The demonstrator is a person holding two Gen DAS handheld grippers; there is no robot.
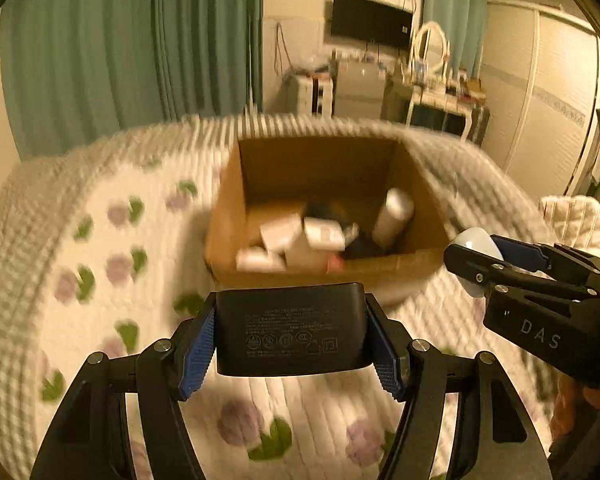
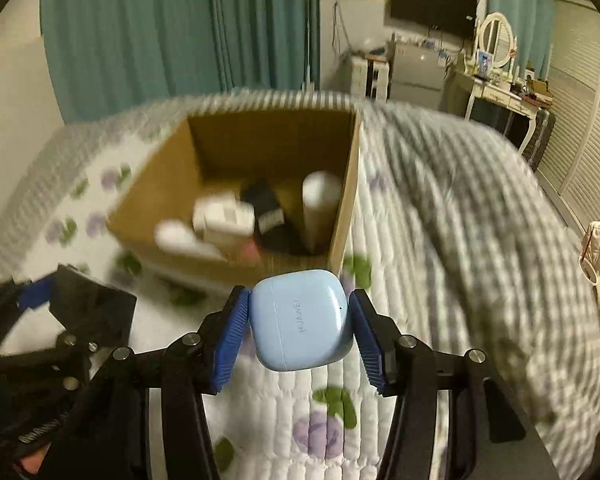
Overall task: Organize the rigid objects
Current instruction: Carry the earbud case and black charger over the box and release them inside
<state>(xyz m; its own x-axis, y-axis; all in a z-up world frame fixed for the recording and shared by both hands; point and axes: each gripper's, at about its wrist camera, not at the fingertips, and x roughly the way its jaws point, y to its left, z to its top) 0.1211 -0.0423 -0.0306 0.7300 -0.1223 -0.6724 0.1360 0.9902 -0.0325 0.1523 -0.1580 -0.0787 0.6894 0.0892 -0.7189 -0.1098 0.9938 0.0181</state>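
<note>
The black power adapter (image 1: 290, 328) was a rigid, matte, rounded block with printed markings on its face, held clear of the bed, just short of the near wall of the cardboard box (image 1: 392, 268). The left gripper (image 1: 290, 334) pinched it across its two flat sides with blue ribbed fingers (image 1: 198, 350); it should be dense and stiff, so flat-side contact suited it. The light-blue earbud case (image 2: 302, 320) was a glossy, pebble-shaped shell, also just short of the box's near wall (image 2: 220, 264). The right gripper (image 2: 300, 330) clamped it at its widest sides; this smooth, curved, light shell was judged prone to slipping, so a centred grip was advisable. Inside the box lay blurred white and black items and an upright white cylinder (image 2: 320, 204). The box rested on the quilted floral bedspread (image 2: 320, 400).
</note>
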